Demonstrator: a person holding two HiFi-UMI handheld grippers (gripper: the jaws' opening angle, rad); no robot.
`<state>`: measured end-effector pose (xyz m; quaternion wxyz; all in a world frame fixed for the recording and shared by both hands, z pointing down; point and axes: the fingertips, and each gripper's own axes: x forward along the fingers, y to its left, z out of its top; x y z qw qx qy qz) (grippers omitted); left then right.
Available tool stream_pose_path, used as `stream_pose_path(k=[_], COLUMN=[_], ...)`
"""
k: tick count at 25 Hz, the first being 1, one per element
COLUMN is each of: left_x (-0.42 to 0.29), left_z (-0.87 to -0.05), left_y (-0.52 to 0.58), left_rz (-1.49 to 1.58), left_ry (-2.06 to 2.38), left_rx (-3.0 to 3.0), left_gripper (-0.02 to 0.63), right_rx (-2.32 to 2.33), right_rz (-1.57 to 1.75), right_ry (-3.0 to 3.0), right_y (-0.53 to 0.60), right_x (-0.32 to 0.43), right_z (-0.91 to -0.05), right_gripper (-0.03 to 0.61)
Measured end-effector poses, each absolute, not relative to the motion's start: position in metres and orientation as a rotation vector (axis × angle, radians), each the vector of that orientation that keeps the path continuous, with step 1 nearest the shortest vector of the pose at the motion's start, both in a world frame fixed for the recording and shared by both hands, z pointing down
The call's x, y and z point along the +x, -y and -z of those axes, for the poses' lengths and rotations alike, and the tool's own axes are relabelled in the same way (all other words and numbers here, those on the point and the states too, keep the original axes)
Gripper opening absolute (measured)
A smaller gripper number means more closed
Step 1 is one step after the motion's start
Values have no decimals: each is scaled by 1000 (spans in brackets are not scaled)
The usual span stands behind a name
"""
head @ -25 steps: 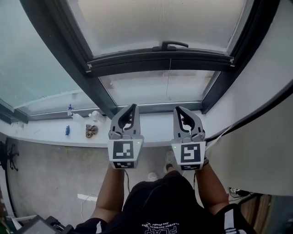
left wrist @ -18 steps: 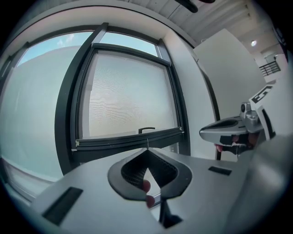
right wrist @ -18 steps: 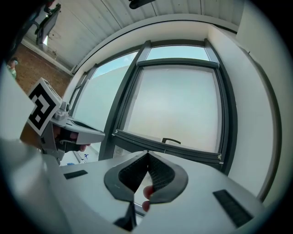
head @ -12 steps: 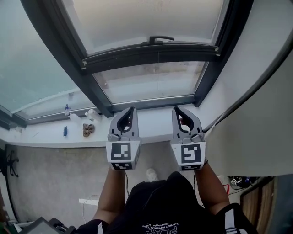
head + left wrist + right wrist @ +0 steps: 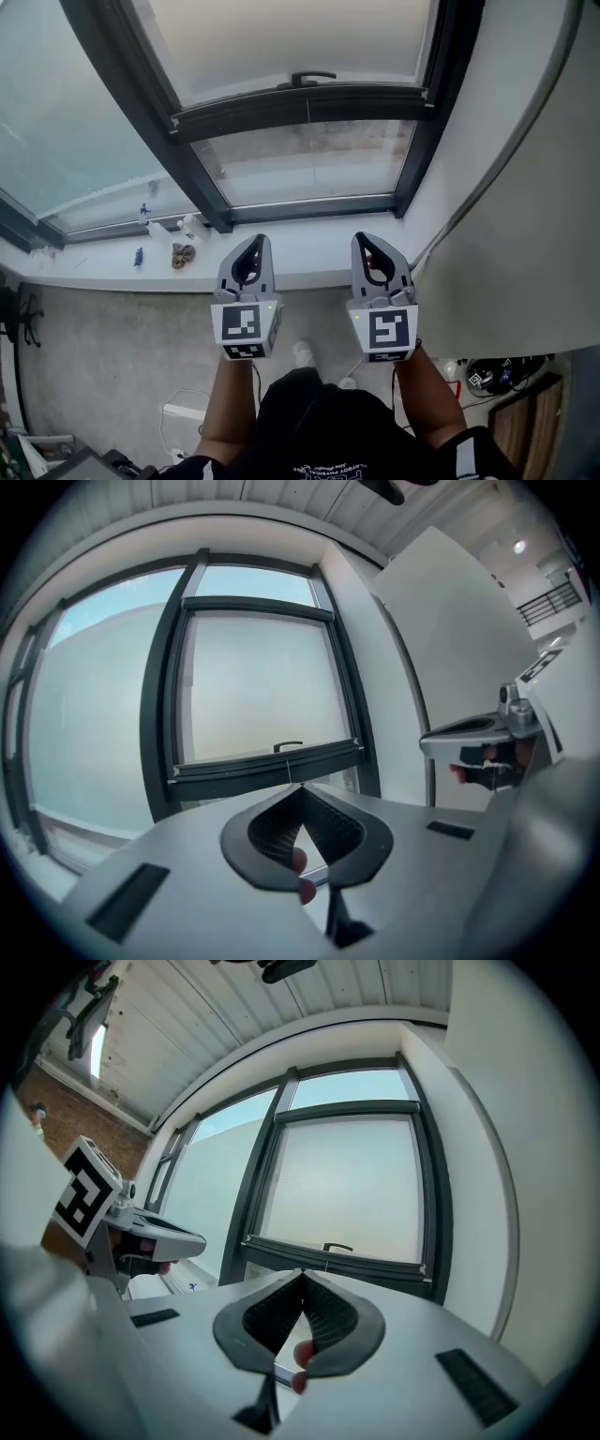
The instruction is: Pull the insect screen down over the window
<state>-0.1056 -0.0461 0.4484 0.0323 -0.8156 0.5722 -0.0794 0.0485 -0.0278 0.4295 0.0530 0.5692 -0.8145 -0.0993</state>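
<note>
The insect screen (image 5: pixel 291 42) covers the upper part of the dark-framed window, frosted and pale. Its dark bottom bar (image 5: pixel 300 108) carries a small handle (image 5: pixel 307 77); below it, bare glass (image 5: pixel 300 159) reaches the sill. My left gripper (image 5: pixel 260 240) and right gripper (image 5: pixel 361 237) are held side by side over the sill's front edge, level, pointing at the window and well short of the bar. Both are shut with nothing between the jaws. The left gripper view shows the bar (image 5: pixel 267 766) and handle (image 5: pixel 288 746) far beyond the tips (image 5: pixel 302 787); the right gripper view shows the bar (image 5: pixel 333 1262) beyond its tips (image 5: pixel 302 1274).
A white sill (image 5: pixel 309 253) runs under the window, with a few small objects (image 5: pixel 183 253) at its left. A fixed pane (image 5: pixel 66 141) lies left of the frame, a white wall (image 5: pixel 506 131) right. Grey floor (image 5: pixel 112 347) lies below, with cables (image 5: pixel 497 375) at the right.
Both grippers have drawn back from the window together, still shut and empty. The screen bar sits farther from their tips and has not moved in its frame.
</note>
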Motion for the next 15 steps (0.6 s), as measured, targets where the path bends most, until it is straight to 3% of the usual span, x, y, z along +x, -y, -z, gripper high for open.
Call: stream_pose_path(k=[15], left_x=[-68], left_z=[-454], left_y=[-38], left_rz=[245], left_ry=[-1783], left_rx=[-2514], left_gripper=[3], right_rx=[1813], right_rz=[191], right_ry=[2437], right_y=[-54], right_x=[94], right_z=[-447], right_gripper=[3])
